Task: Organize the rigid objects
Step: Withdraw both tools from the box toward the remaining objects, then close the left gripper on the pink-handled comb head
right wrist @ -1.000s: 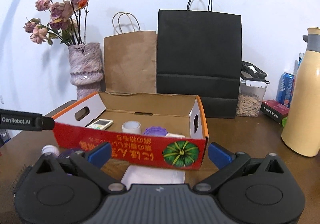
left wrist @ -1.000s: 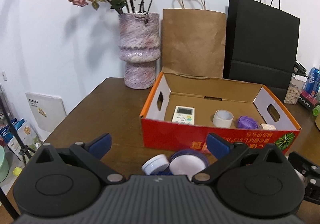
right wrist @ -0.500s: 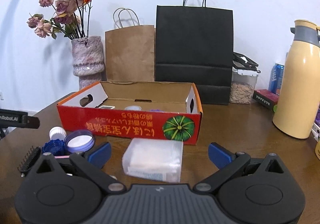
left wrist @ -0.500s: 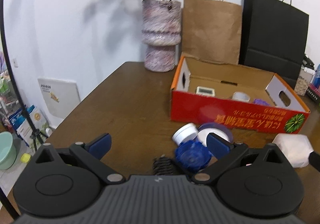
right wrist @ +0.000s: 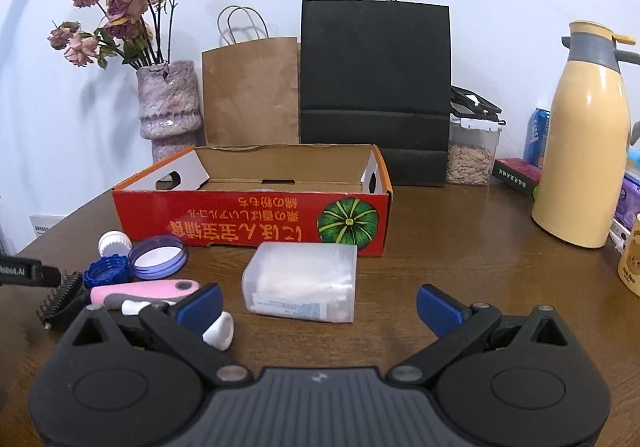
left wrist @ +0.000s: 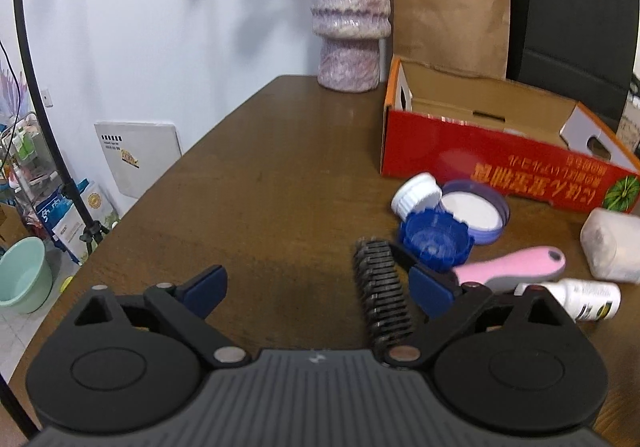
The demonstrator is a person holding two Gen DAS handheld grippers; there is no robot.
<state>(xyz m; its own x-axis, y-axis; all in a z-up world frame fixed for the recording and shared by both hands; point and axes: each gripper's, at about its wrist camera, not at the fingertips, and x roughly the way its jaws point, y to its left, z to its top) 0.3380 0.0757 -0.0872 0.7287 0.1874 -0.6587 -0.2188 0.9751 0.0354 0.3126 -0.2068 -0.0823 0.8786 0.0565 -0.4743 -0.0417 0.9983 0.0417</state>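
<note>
Pink-handled brush (left wrist: 472, 271) lies on the table near the red box (left wrist: 500, 163), bristle head between my left gripper (left wrist: 316, 289) fingers, which are closing around it, handle running right; my right gripper (right wrist: 318, 305) gapes empty.

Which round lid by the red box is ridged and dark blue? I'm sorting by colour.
The blue lid, nearest the brush; the white cap and lilac lid are paler.
</note>
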